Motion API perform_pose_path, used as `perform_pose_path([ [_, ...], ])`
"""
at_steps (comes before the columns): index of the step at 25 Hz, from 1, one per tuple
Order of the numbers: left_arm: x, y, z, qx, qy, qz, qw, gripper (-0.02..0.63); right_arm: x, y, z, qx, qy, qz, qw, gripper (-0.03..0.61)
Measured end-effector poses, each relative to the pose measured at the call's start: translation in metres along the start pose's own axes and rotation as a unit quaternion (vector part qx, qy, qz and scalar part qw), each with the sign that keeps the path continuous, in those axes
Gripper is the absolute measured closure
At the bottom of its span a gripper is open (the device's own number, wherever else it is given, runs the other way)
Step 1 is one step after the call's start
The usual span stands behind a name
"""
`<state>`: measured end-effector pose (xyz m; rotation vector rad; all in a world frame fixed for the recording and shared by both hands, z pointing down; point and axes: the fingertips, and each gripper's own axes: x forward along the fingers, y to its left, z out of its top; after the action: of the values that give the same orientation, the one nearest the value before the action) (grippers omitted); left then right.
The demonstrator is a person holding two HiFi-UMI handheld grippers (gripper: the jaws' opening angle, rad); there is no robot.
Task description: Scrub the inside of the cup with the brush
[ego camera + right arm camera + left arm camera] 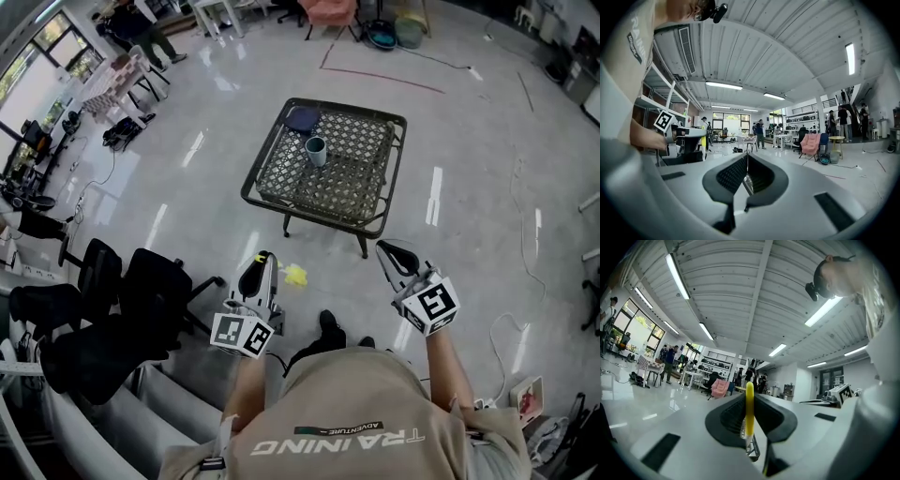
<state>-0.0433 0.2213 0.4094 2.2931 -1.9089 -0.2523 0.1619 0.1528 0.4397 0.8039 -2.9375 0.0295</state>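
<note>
The left gripper is clenched on the brush; its yellow handle stands upright between the pressed jaws, with a twist of wire showing at its lower end. The right gripper is closed with nothing in it, its jaws meeting edge to edge; in the head view it is held at about the same height as the left, the two side by side in front of the person's chest. Beyond them is glossy grey floor; further out stands a dark lattice table. The cup stands upright on the table towards its far side, well apart from both grippers; a dark blue item lies just behind it at the far corner. Black office chairs cluster to the person's left.
</note>
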Motion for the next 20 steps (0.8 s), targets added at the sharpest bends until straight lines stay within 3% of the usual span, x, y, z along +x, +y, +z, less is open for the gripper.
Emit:
perform_pose_path([
  [12, 0.030, 0.075, 0.002, -0.004, 0.007, -0.047, 0.9988, 0.555, 0.077, 0.012, 0.002, -0.009, 0.004, -0.030, 0.999, 0.560],
  [20, 0.073, 0.092, -0.006, -0.010, 0.024, -0.067, 0.9974, 0.555, 0.099, -0.020, -0.006, 0.006, 0.024, -0.049, 0.998, 0.560],
])
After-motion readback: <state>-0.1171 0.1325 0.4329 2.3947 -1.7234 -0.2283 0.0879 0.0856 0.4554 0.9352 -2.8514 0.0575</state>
